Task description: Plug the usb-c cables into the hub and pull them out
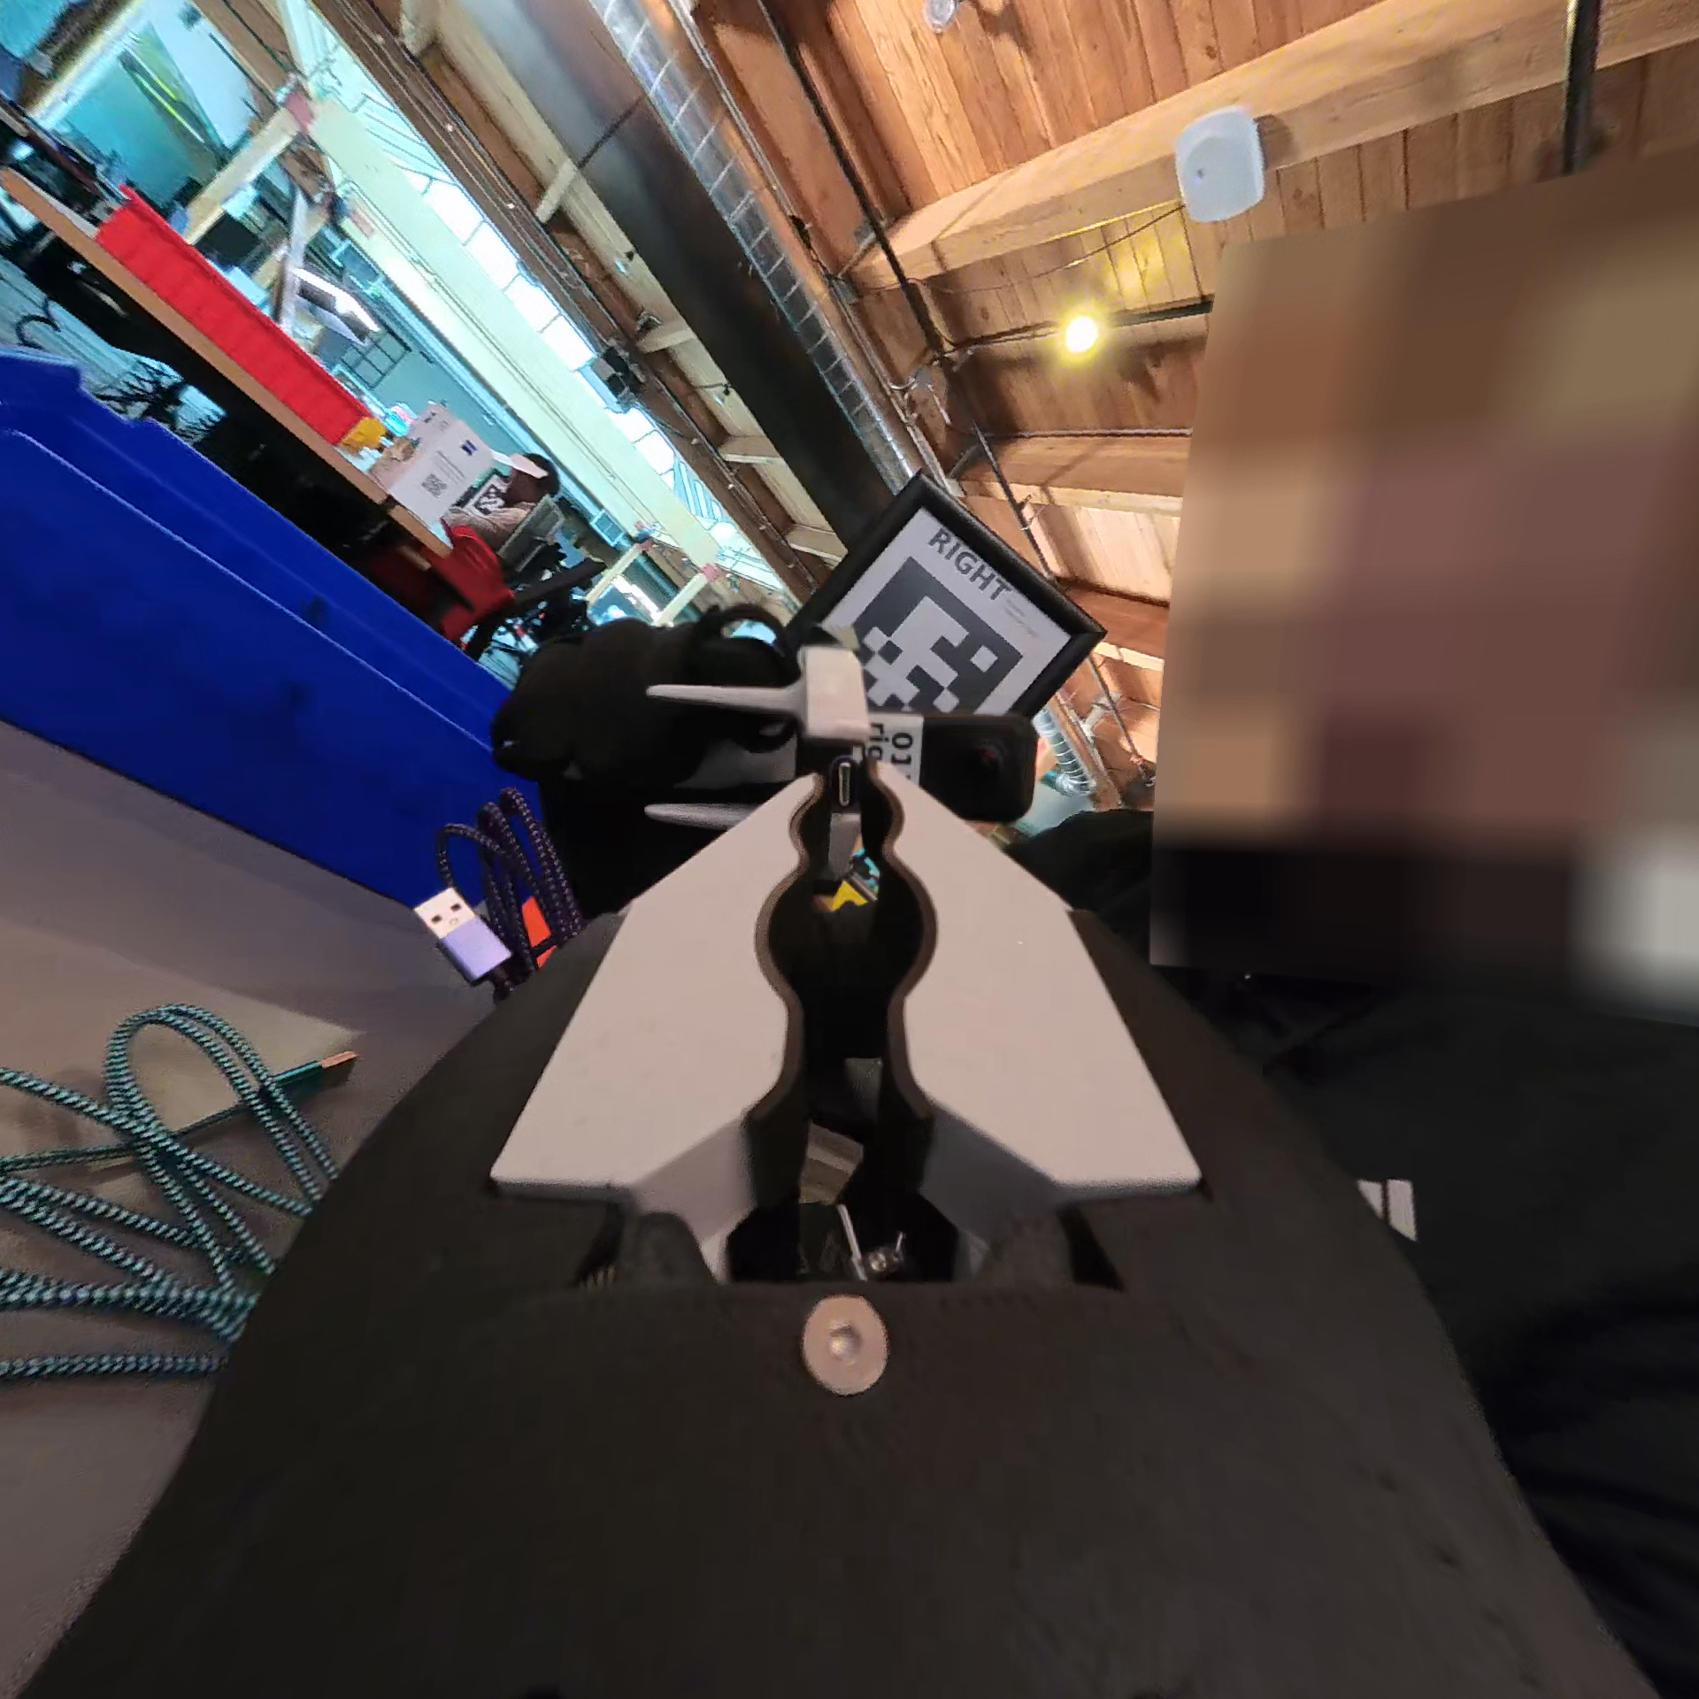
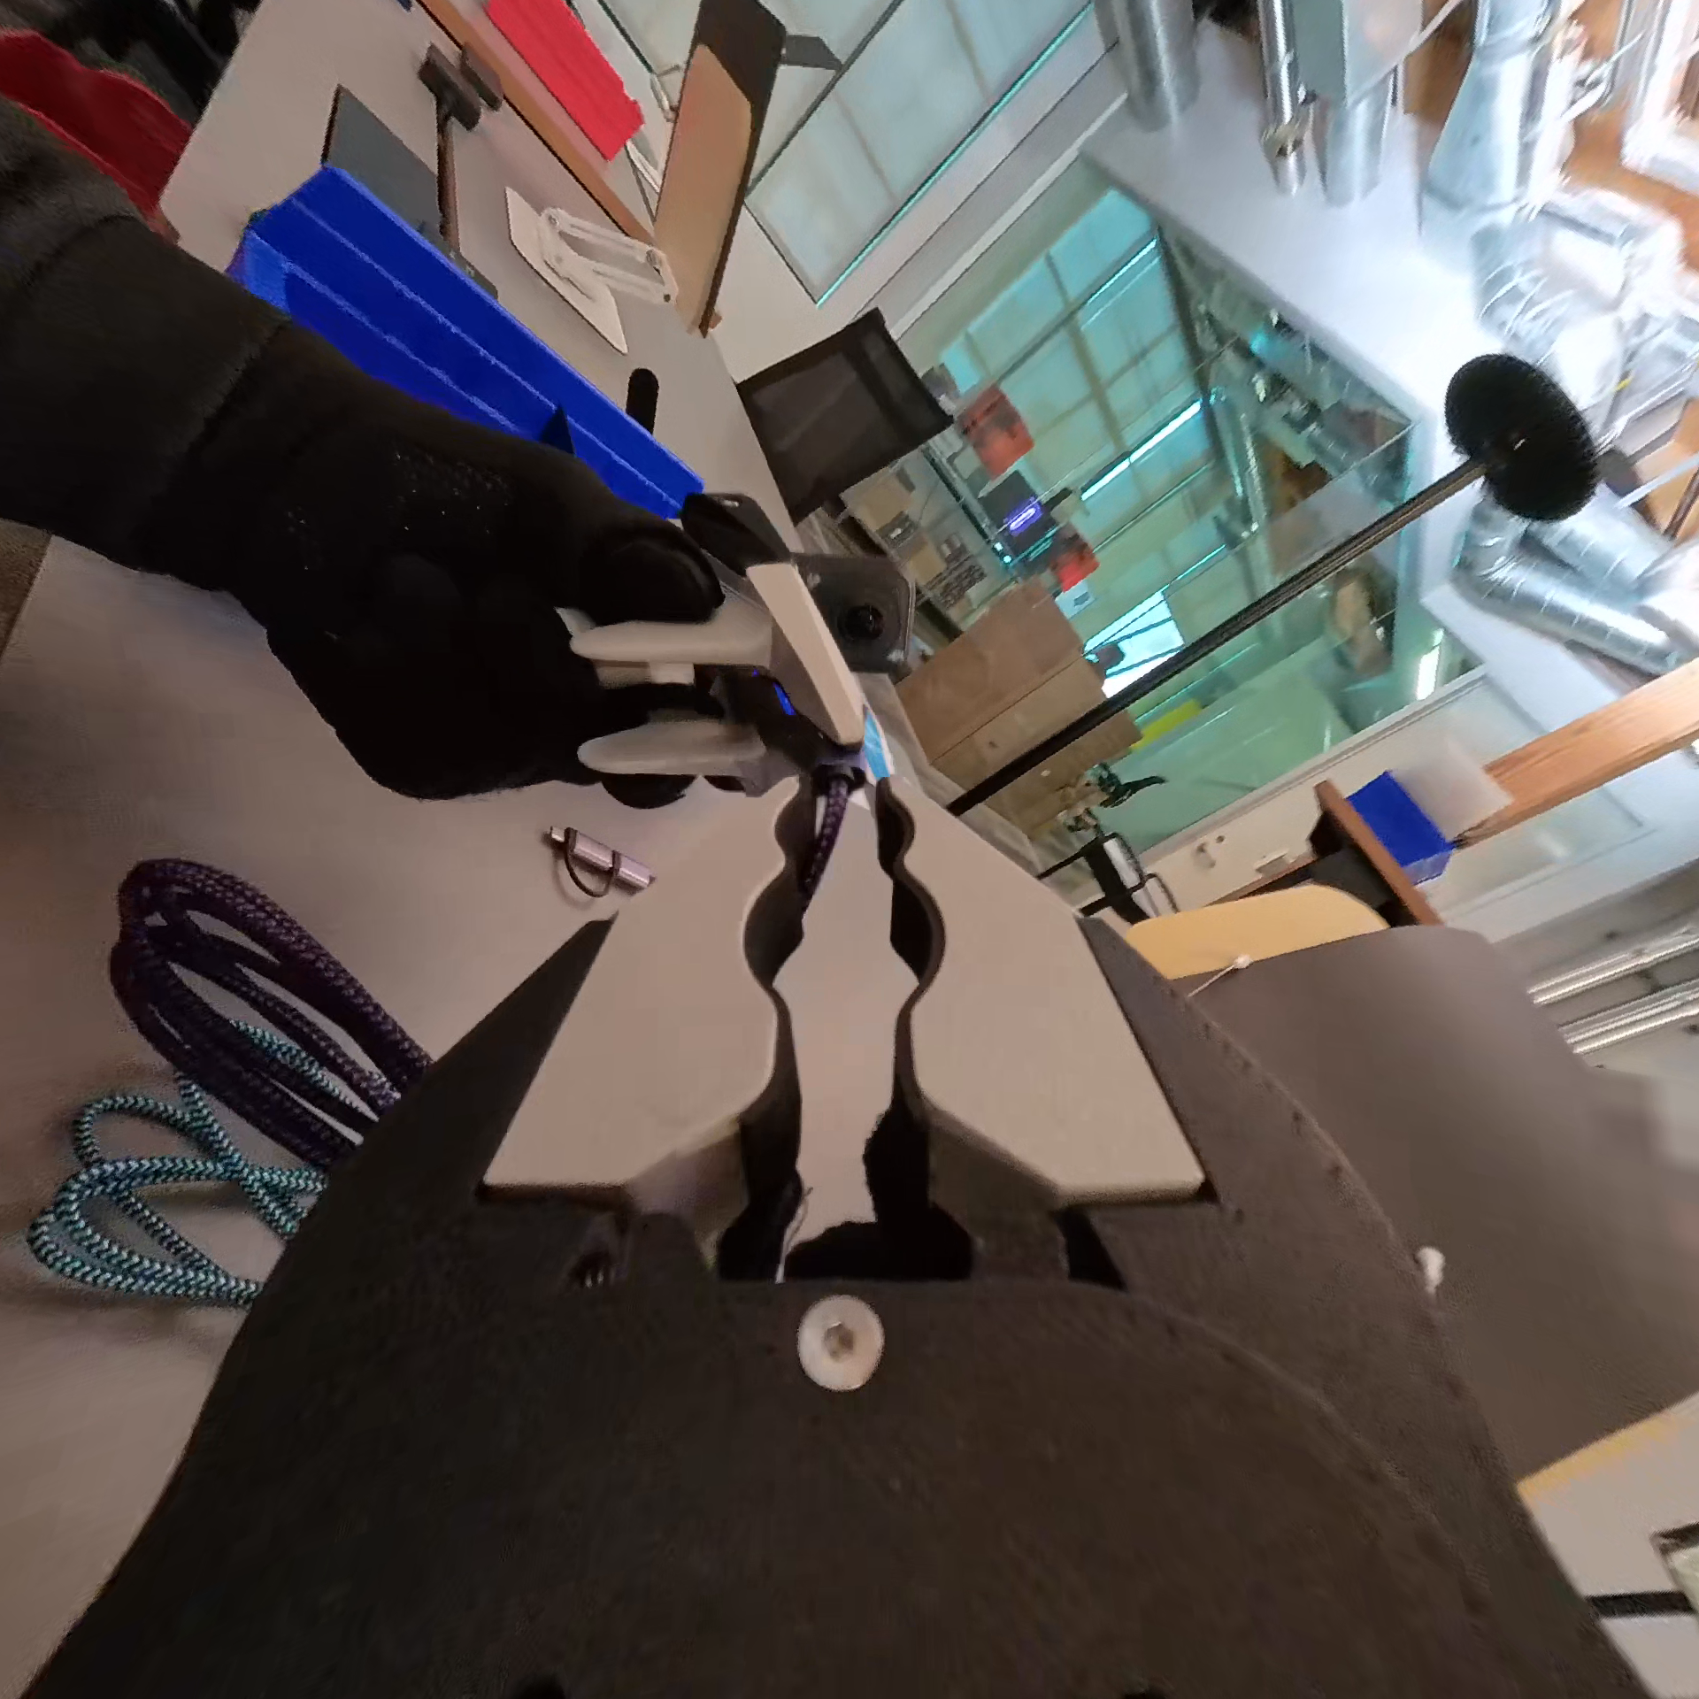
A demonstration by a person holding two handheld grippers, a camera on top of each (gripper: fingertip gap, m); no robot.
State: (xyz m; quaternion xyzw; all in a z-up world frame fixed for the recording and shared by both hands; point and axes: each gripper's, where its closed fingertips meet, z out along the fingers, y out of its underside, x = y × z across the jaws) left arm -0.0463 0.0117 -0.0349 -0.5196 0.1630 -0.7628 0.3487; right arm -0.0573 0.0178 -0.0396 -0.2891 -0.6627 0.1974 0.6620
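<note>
Slim silver usb-c hub sits pinched between the grey fingers of the left gripper, off the bench. Fingers clenched on it near their tips. One open port on the hub's end faces the left wrist camera.

Right gripper: fingers stand slightly apart. Purple braided usb-c cable runs up between them, lying along the left finger's inner edge. Cannot tell whether they actually pinch it. The cable's plug end reaches the left gripper's tips just beyond; the plug itself is hidden there, so seating in the hub is unclear.

Black-gloved hand holds the left gripper, seen in the right wrist view. Another black-gloved hand holds the right gripper, seen in the left wrist view, just beyond the hub.

On the grey bench, left side:
- coiled loops of the purple cable, near left.
- teal-and-black braided cable in loose bends, touching the purple coil's near side.
- small silver adapter with a black loop, between the gloved hand and the right gripper's left finger.
- lilac USB-A plug on a purple braid, beside the left gripper body.

Blue plastic bins stand at the far left of the bench.
</note>
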